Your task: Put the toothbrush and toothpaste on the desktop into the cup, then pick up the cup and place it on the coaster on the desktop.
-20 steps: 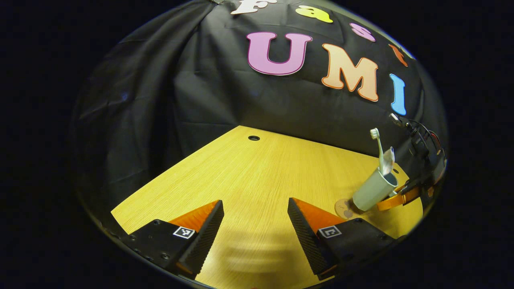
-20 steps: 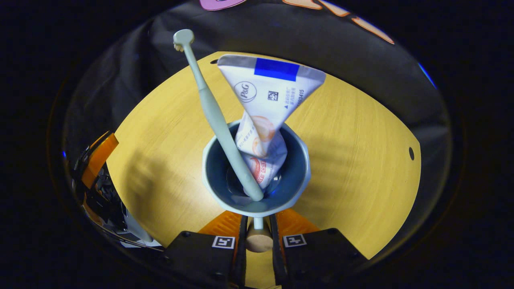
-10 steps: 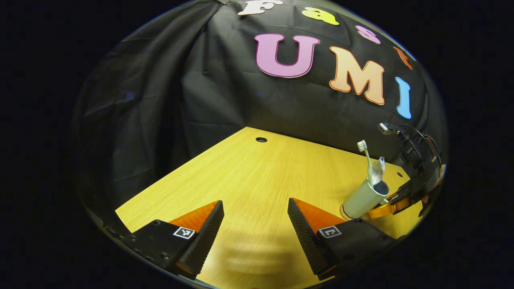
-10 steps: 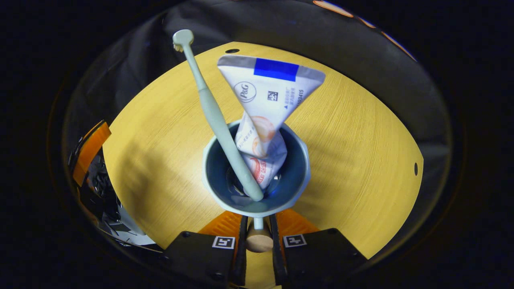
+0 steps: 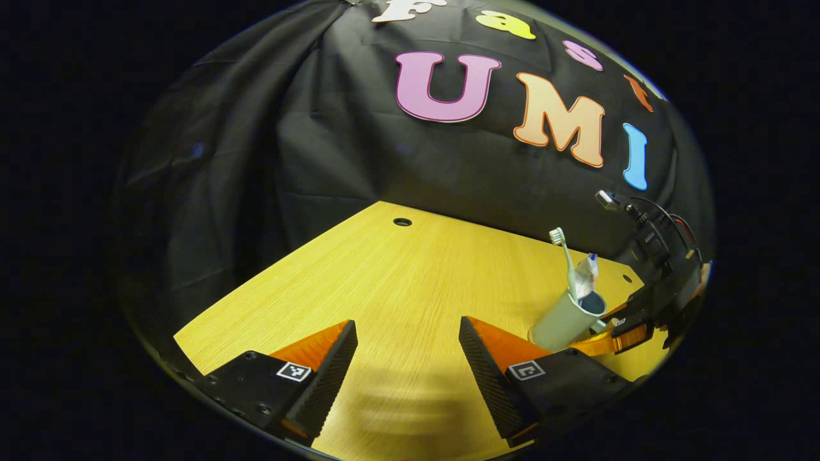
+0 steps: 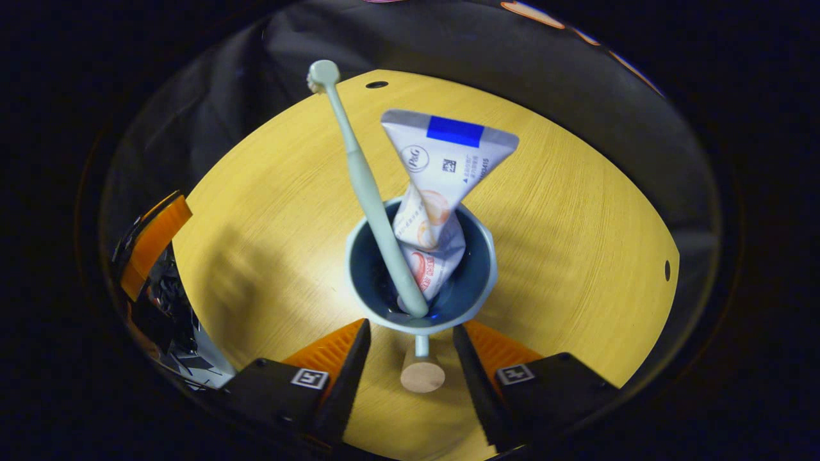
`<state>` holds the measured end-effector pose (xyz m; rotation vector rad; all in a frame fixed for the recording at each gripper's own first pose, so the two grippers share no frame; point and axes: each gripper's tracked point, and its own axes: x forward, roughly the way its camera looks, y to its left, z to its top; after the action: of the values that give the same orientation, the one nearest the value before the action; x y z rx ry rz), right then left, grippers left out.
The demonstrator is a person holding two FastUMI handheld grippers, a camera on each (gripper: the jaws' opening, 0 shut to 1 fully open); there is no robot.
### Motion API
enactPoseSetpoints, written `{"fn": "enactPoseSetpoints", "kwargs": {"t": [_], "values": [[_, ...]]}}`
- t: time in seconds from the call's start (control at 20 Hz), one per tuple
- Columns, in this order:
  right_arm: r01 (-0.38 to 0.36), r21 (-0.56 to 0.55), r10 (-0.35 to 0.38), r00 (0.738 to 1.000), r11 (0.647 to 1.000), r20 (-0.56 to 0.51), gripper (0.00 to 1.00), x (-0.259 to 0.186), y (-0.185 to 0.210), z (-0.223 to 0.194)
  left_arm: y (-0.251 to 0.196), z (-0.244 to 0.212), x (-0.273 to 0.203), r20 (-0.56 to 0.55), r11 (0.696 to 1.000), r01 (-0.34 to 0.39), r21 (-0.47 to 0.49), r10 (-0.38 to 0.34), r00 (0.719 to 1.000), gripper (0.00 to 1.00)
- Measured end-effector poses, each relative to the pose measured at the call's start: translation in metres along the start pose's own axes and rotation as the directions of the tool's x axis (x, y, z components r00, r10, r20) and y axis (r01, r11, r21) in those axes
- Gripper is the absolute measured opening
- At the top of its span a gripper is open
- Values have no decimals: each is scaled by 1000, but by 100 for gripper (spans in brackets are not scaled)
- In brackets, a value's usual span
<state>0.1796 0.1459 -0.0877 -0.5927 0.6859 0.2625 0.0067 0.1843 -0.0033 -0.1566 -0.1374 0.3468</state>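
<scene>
A pale green cup (image 6: 475,282) stands upright on the wooden desk (image 6: 576,243), seen from above in the right gripper view. A light green toothbrush (image 6: 371,198) and a crumpled white toothpaste tube (image 6: 448,160) lean inside it. The cup's handle, with a round wooden knob (image 6: 423,376), points between the fingers of my right gripper (image 6: 410,330), which is open and touches nothing. I cannot make out the coaster under the cup. In the left gripper view the cup (image 5: 562,322) is at the right, and my left gripper (image 5: 407,323) is open and holds nothing.
The desk (image 5: 397,275) has a small round hole (image 5: 403,221) near its far edge, and the black cloth wall rises behind it. My left gripper (image 6: 154,256) appears at the left edge of the right gripper view.
My right gripper has let go of the cup's handle: its fingers have spread apart and drawn back a little. The cup has come down and now stands still on the desk.
</scene>
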Motion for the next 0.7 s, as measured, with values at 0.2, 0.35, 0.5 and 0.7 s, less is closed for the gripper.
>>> {"fn": "enactPoseSetpoints", "kwargs": {"t": [0.2, 0.35, 0.5, 0.7], "values": [[-36, 73, 27, 992, 997, 122, 100, -26, 0, 4, -18, 5, -3, -2, 999, 39, 33, -39, 999, 95], [-41, 158, 3, 973, 987, 233, 100, -55, -7, -2, -40, 11, -4, 0, 996, 77, 40, -77, 997, 95], [-17, 259, -81, 927, 966, 366, 100, -87, -22, -5, -67, 8, 0, -28, 990, 129, 52, -127, 991, 95], [44, 393, -248, 838, 919, 485, 100, -134, -64, -20, -101, 11, -4, -54, 971, 202, 129, -196, 979, 95]]}}
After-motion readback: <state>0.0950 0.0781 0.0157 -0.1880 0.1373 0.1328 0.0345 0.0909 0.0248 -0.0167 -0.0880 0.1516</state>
